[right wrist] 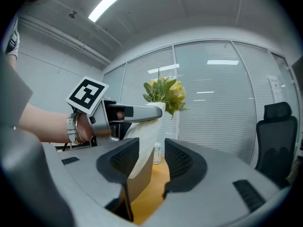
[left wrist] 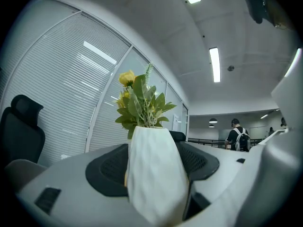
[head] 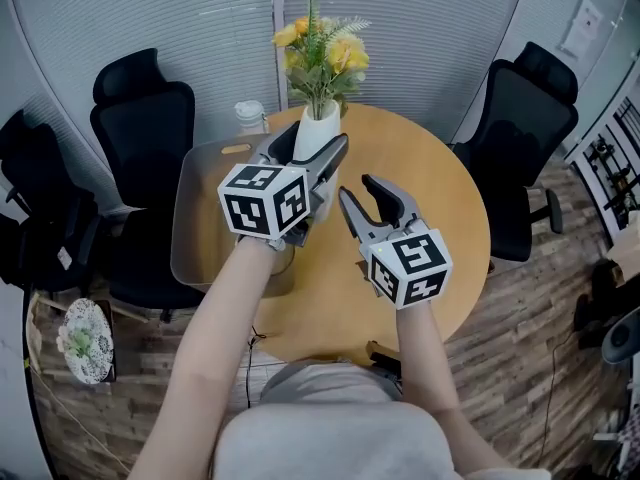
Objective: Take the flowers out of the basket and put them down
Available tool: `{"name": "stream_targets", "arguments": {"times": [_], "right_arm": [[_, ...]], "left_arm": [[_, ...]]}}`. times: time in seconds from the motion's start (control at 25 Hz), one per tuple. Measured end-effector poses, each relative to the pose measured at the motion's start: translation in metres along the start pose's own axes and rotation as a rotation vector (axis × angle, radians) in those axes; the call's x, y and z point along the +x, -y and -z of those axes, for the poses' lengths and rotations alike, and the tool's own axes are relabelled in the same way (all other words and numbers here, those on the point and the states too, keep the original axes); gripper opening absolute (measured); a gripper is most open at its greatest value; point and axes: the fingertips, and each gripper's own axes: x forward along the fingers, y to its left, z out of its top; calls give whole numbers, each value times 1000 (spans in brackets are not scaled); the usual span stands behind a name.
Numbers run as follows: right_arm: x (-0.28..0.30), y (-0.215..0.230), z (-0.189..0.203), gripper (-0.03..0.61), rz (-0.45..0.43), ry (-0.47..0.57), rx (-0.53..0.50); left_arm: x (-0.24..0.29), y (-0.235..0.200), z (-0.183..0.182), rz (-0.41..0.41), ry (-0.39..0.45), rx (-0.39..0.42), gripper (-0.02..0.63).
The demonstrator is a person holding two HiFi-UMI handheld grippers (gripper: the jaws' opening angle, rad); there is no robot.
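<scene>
- Table (head: pixel 440 218): plain honey-yellow wood.
- Flowers (head: pixel 322 53), above the table: yellow blooms among green leaves.
- Vase (head: pixel 318 126), over the table's far side: white, with a faint faceted relief.
- Basket (head: pixel 200 233), at the table's left edge: translucent grey-beige.
- Left gripper (head: pixel 316 146) and right gripper (head: pixel 357 190), over the table: pale grey shells with black ribbed pads. Each cube is white with black square markers.
- Chairs (head: pixel 145 118), on either side of the table: black.
- Floor (head: pixel 520 368), around the table: brown wood planks streaked with grey.
- Blinds (head: pixel 120 18), behind the table: pale grey with fine horizontal slats.
- Round disc (head: pixel 85 340), on the floor left of the table: white with a green motif.
</scene>
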Motion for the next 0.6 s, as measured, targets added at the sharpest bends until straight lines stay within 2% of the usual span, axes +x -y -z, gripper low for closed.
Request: {"name": "stream_targets", "arguments": {"times": [0.28,0.6], "right_arm": [[-18,12,20,250,-83,-64,72],[-29,25,30,251,-158,-75,213]], "left_arm": [[15,34,-4,65,38,-5,342],[31,70,-6,207,68,-24,342]]}}
